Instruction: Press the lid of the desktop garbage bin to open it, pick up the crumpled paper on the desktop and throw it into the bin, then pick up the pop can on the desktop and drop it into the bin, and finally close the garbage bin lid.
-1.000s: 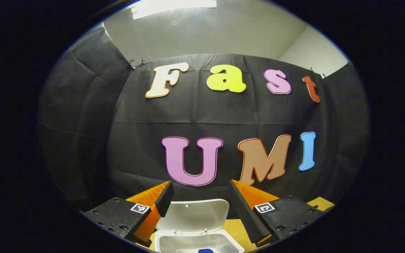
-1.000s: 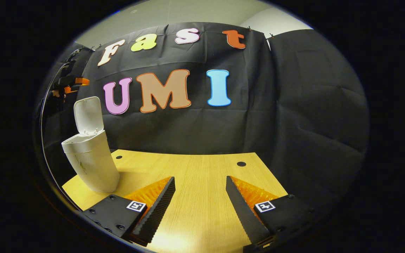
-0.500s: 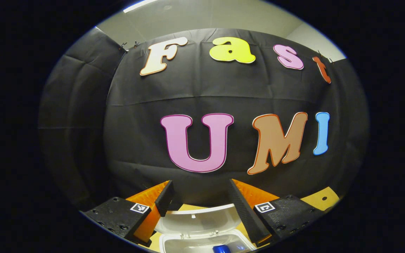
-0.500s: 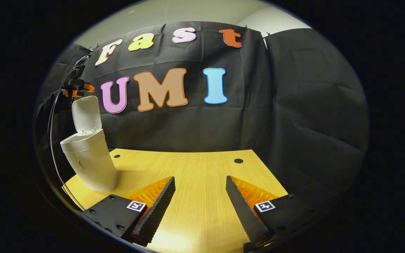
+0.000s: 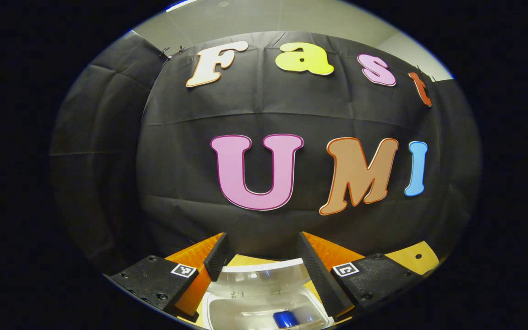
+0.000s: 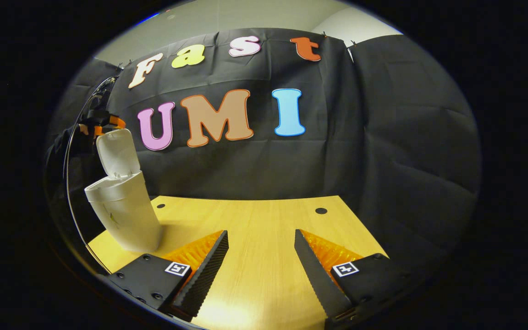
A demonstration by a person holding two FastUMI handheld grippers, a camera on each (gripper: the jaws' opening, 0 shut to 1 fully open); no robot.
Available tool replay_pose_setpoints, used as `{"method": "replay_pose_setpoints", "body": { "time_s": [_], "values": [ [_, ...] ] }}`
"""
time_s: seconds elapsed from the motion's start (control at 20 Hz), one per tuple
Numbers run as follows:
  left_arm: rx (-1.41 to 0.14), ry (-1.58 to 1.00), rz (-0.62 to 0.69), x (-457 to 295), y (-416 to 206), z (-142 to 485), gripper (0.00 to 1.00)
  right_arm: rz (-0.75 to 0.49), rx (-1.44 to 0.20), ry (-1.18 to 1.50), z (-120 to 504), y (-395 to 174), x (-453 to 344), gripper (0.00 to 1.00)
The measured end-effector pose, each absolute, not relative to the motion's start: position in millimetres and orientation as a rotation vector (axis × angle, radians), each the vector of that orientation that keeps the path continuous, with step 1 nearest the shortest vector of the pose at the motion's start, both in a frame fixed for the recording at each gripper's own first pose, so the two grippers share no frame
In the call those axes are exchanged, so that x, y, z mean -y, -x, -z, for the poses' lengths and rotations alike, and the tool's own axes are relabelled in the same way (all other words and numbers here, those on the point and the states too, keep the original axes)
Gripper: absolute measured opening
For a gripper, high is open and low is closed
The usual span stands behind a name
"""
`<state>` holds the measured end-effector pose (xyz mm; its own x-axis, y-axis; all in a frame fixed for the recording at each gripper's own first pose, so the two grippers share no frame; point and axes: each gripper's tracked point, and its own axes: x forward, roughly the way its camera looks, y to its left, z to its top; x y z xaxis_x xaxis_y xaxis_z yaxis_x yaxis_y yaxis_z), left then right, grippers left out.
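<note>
In the left gripper view, the left gripper (image 5: 262, 256) hung above the white garbage bin (image 5: 218, 311), its fingers spread apart and grasping nothing. The bin's lid (image 5: 264, 277) stood raised on the far side of the opening, just under and between the fingertips. Down inside the bin lay the blue pop can (image 5: 285, 319). A strip of the wooden counter (image 5: 413, 257) showed at the right.

In the right gripper view, the right gripper (image 6: 261, 256) was held low over the counter (image 6: 255, 220), released and empty, fingers wide apart. The garbage bin (image 6: 126, 215) stood at the counter's far left, well apart from this gripper, its lid (image 6: 116, 152) tipped up. The left gripper (image 6: 101, 124) sat right at the lid's top edge; whether it touched, I could not tell.
</note>
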<state>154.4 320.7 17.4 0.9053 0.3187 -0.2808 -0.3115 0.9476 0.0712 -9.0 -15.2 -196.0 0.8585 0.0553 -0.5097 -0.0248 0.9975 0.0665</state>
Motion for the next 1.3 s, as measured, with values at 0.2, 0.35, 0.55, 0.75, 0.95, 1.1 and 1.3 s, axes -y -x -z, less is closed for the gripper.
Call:
{"method": "replay_pose_setpoints", "body": {
  "time_s": [0.2,0.35,0.55,0.75,0.95,1.1,1.3],
  "values": [
    [-0.296,-0.001,-0.312,-306,-127,-12,0.93,-0.104,-0.523,-0.052,192,1,-7,0.97],
    [-0.304,0.011,-0.308,-297,-109,-3,0.92,-0.142,-0.524,-0.035,193,-1,-19,0.96],
    [-0.325,0.009,-0.303,-285,-87,13,0.91,-0.167,-0.533,-0.039,195,-1,-25,0.97],
    [-0.373,0.041,-0.305,-273,-63,42,0.92,-0.179,-0.54,-0.042,196,1,-25,0.96],
    [-0.449,0.052,-0.308,-265,-41,81,0.93,-0.191,-0.545,-0.043,197,3,-26,0.96],
    [-0.482,0.072,-0.316,-262,-32,100,0.92,-0.198,-0.555,-0.035,201,6,-26,0.96],
    [-0.501,0.049,-0.32,-259,-26,114,0.92,-0.204,-0.577,-0.029,207,12,-24,0.96]
  ]
}}
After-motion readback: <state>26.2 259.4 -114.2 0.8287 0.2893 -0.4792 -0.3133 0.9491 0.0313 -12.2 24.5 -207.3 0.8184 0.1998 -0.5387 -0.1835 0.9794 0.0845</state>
